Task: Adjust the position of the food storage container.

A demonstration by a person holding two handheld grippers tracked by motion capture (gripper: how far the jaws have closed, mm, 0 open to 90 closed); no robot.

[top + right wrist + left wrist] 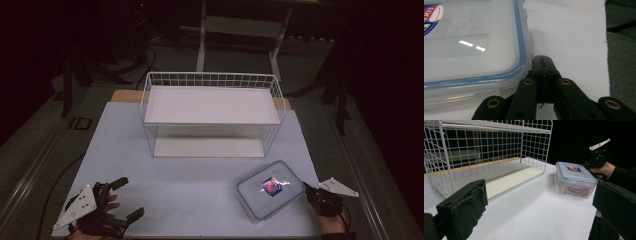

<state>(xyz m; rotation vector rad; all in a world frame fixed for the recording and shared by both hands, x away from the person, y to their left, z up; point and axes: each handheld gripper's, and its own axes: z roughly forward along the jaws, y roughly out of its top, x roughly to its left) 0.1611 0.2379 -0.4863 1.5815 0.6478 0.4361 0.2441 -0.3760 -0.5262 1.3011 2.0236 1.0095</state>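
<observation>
Clip-lock food container [271, 190] on white worktop [190, 185], near right, well apart from two-tier wire shelf rack [212, 115] at far centre. Not yet lifted or shelved; both rack tiers bare. Left tool [127, 197] spread wide, idle at near left. Right tool [306, 189] pressed together, tips just beside container's right edge. Red-and-blue lid label [431, 17], lettering partly cut off, not fully readable.

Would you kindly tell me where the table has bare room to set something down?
The white tabletop is bare between the left tongs and the clear blue-rimmed lidded container. Both tiers of the white wire rack are bare. It is tight where the right tongs meet the container.
</observation>
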